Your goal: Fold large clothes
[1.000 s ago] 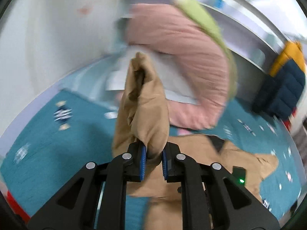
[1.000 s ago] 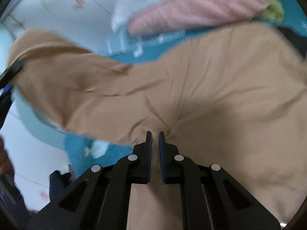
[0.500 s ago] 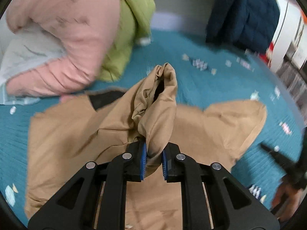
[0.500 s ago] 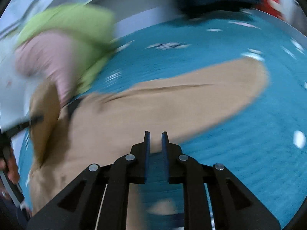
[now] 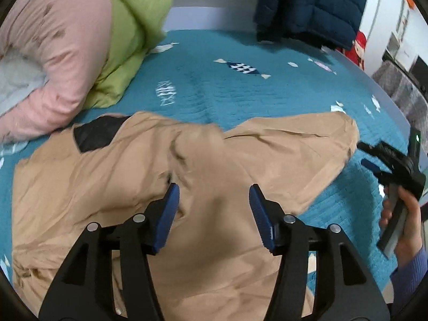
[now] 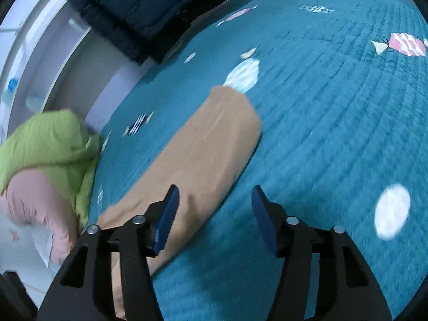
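A tan jacket (image 5: 208, 176) with a black collar lining lies spread on the teal quilted bed cover (image 5: 219, 88). My left gripper (image 5: 212, 203) is open and empty just above the jacket's middle. One tan sleeve (image 6: 211, 144) stretches out to the right in the right wrist view. My right gripper (image 6: 214, 208) is open and empty above the near end of that sleeve; it also shows in the left wrist view (image 5: 388, 165), held in a hand beside the sleeve's cuff.
A pink garment (image 5: 53, 53) and a lime green puffer (image 5: 133, 26) are piled at the back left. A navy puffer jacket (image 5: 307, 8) hangs at the back right. The bed cover's far edge meets a grey wall (image 6: 80, 80).
My left gripper has let go of the bunched tan fabric, which has dropped flat onto the jacket. Both grippers have opened. The right gripper has swung over to the outstretched sleeve.
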Action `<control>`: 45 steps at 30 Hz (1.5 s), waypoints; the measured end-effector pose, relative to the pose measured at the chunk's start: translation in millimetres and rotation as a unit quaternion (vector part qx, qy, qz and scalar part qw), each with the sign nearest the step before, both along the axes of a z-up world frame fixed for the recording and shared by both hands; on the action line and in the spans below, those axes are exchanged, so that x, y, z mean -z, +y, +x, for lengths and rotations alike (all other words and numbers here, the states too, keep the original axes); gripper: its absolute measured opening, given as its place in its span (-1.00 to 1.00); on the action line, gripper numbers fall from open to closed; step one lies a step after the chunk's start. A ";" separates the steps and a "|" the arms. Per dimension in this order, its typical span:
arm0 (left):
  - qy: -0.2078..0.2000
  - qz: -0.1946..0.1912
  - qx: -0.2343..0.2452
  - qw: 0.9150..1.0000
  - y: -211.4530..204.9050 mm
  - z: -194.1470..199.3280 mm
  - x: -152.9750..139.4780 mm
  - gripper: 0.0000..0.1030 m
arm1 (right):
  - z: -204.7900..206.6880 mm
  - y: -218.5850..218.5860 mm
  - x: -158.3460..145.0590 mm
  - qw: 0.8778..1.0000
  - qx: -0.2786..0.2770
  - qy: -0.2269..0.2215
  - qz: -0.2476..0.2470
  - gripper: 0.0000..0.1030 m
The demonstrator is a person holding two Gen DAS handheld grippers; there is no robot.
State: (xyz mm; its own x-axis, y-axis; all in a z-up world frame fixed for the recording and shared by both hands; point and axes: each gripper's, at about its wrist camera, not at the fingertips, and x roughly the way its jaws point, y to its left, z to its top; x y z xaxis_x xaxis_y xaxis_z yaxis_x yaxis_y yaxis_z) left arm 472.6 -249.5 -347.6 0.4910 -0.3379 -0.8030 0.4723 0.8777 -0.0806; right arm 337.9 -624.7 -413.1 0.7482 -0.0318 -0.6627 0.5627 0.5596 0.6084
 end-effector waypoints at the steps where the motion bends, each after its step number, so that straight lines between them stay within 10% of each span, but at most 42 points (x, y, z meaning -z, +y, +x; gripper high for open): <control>1: 0.007 0.011 0.007 1.000 -8.4 3.7 8.3 0.08 | 4.5 -5.2 5.1 1.000 0.000 -0.005 0.011 0.09; 6: 0.081 0.055 0.011 0.995 -31.9 22.2 63.0 0.06 | 26.3 -9.6 21.3 1.000 -0.013 -0.013 0.014 0.12; 9: 0.103 0.061 0.014 0.993 -37.6 25.9 81.1 0.06 | 31.8 -8.3 17.3 0.998 -0.039 -0.039 0.010 -0.79; 14: 0.129 -0.005 0.005 0.992 -22.3 33.2 68.6 0.07 | 24.7 24.0 -52.6 0.990 -0.055 -0.095 -0.092 -0.83; 20: 0.053 -0.062 0.003 0.997 29.5 6.1 -3.9 0.14 | 16.5 113.4 -161.6 0.956 -0.117 -0.191 -0.190 -0.83; 27: -0.042 0.048 -0.136 0.989 159.8 -1.5 -56.0 0.26 | 39.6 287.6 -214.8 0.920 -0.237 -0.239 -0.201 -0.83; 38: -0.029 0.079 -0.265 0.960 336.7 -24.1 -49.4 0.31 | 128.0 544.5 -114.4 0.868 -0.440 -0.085 -0.213 -0.76; 42: -0.004 0.066 -0.267 0.961 357.4 -29.5 -38.6 0.31 | 150.2 565.5 -58.3 0.855 -0.488 0.016 -0.175 0.01; 45: -0.007 0.050 -0.270 0.962 361.4 -31.9 -40.1 0.38 | 139.1 553.9 -69.7 0.861 -0.480 -0.001 -0.169 0.17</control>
